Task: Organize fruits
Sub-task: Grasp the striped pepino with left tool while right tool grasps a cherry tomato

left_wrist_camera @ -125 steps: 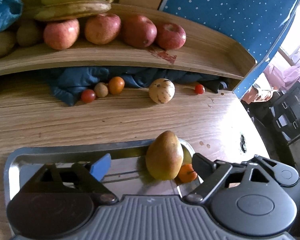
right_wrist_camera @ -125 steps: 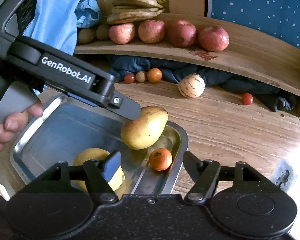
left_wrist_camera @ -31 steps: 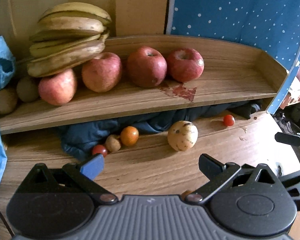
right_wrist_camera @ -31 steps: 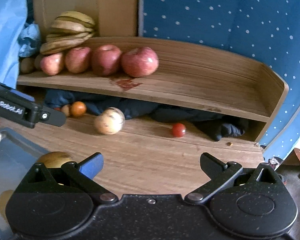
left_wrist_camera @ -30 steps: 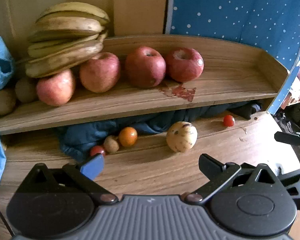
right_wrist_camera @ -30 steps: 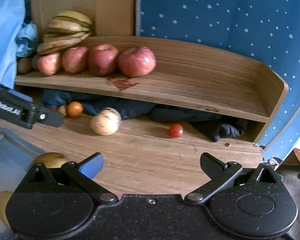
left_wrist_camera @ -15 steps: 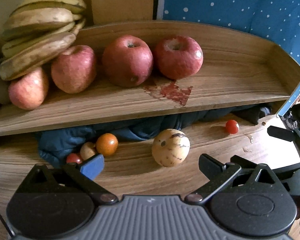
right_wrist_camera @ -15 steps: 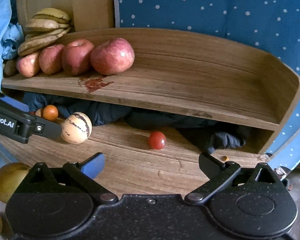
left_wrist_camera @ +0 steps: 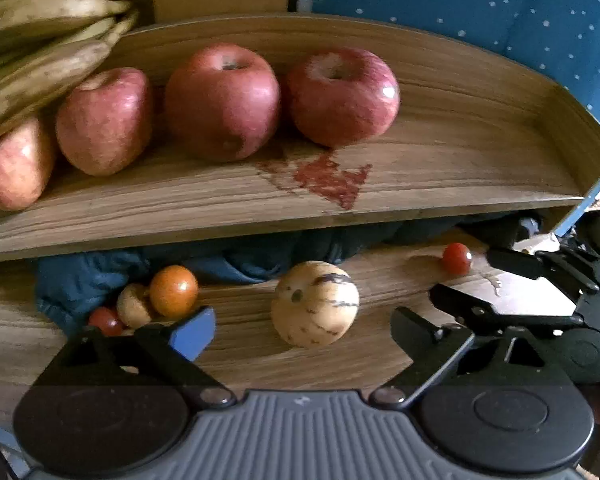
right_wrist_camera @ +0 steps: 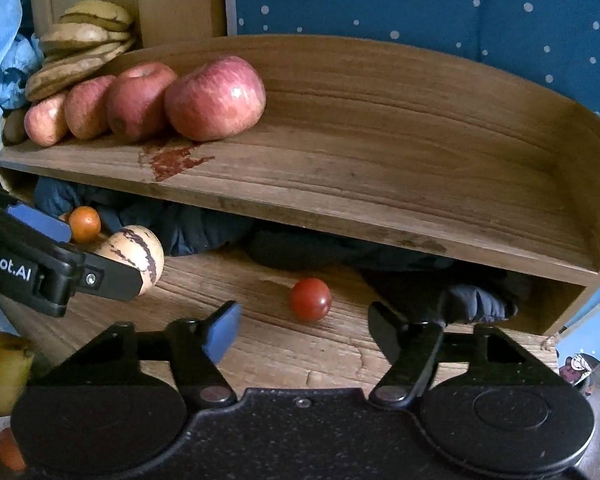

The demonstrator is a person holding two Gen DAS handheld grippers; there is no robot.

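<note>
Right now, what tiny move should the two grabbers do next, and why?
Probably ease each forward a bit. The left gripper frames the striped melon, the right gripper the cherry tomato; both jaws are closing, yet neither fruit sits between the pads.

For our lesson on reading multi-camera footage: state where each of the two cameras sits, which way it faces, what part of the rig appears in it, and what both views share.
Left wrist: on the left gripper, looking forward and down at the striped melon lying ahead between its closing jaws; the right gripper enters at right.
Right wrist: on the right gripper, facing the cherry tomato, jaws closing, not yet touching it; the left gripper's finger shows at left.
Shared: the apples on the wooden shelf, the melon, the tomato.
</note>
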